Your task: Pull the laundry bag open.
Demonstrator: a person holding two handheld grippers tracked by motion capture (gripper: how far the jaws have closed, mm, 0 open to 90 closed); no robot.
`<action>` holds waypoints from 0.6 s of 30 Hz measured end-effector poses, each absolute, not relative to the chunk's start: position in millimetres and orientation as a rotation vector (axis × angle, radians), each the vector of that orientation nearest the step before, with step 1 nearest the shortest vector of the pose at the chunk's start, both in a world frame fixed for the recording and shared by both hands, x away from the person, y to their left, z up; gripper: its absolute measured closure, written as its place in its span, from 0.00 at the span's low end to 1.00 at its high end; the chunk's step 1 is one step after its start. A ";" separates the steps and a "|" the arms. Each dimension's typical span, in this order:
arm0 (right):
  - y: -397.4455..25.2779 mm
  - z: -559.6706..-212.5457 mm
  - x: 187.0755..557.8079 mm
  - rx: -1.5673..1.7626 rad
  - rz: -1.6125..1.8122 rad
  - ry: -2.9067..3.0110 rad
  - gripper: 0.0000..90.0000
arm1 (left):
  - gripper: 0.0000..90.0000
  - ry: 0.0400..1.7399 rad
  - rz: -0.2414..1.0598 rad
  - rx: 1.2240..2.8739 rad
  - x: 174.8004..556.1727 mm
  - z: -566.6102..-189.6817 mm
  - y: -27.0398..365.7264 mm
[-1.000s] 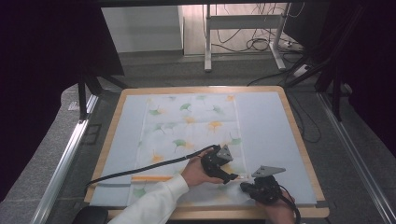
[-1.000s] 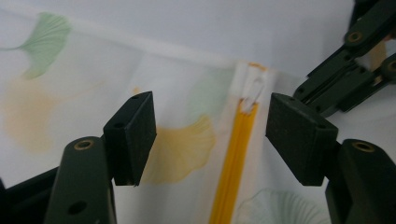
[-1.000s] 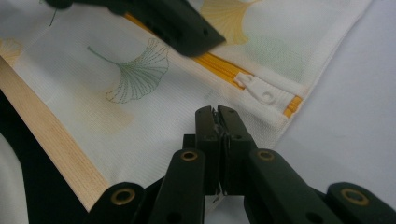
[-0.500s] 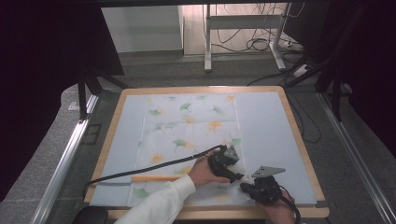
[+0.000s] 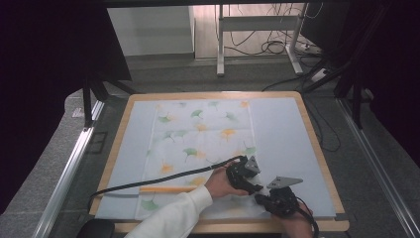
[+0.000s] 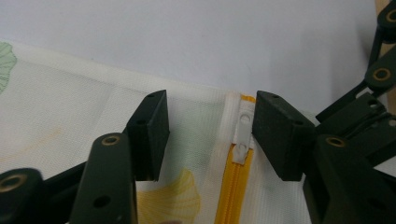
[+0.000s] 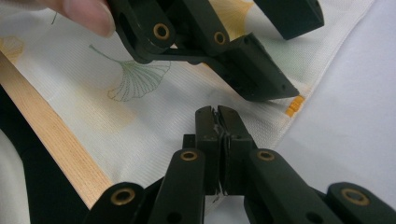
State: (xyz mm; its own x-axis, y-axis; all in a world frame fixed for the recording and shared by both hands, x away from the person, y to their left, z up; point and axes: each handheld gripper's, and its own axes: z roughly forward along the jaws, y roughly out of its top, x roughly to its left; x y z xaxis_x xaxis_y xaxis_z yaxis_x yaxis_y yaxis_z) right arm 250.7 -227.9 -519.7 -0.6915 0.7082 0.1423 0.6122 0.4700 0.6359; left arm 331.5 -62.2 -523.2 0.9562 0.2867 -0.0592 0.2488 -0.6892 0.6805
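Right hand-held gripper (image 7: 217, 122): jaws are seen pressed together on the edge of the mesh laundry bag (image 5: 198, 144) at its near right corner; a thin fold of white mesh is pinched between them. The gripper body is partly cut off at the bottom of the high view (image 5: 262, 198).

Left hand-held gripper (image 6: 210, 126): jaws spread, set down over the bag's corner, with the white zipper pull (image 6: 243, 135) just inside the right-hand jaw. Contact between jaw and pull cannot be confirmed. The yellow zipper (image 6: 233, 182) is seen running along the bag's near edge; its far end is hidden under the white sleeve (image 5: 173, 215) in the high view.

The bag is laid flat on the pale mat (image 5: 282, 134) of the tabletop (image 5: 317, 144), long axis running away from the person. Ginkgo-leaf print is noted. A black cable (image 5: 158, 179) crosses the bag's near part.
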 end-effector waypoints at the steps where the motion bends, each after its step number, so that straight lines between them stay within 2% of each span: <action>1: -227.9 -519.8 250.7 1.159 1.023 2.569 0.96 | 0.54 0.370 0.062 2.365 331.4 -523.2 -61.9; 4: -227.9 -519.8 250.8 1.159 1.022 2.569 0.96 | 0.58 0.369 0.047 2.365 331.0 -522.9 -61.8; 5: -227.8 -519.8 250.7 1.159 1.022 2.569 0.96 | 0.63 0.365 0.032 2.367 331.1 -522.8 -61.4; 18: -227.8 -519.8 251.0 1.157 1.022 2.570 0.96 | 0.77 0.360 -0.011 2.381 332.8 -520.8 -58.3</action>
State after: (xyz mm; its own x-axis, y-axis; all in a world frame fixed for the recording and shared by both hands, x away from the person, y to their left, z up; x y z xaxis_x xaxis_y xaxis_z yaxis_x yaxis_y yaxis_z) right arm 251.0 -227.8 -519.8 -0.6934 0.7070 0.1393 0.6095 0.4724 0.6367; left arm 332.8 -58.3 -520.8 0.9610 0.2547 -0.1077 0.2606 -0.7036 0.6610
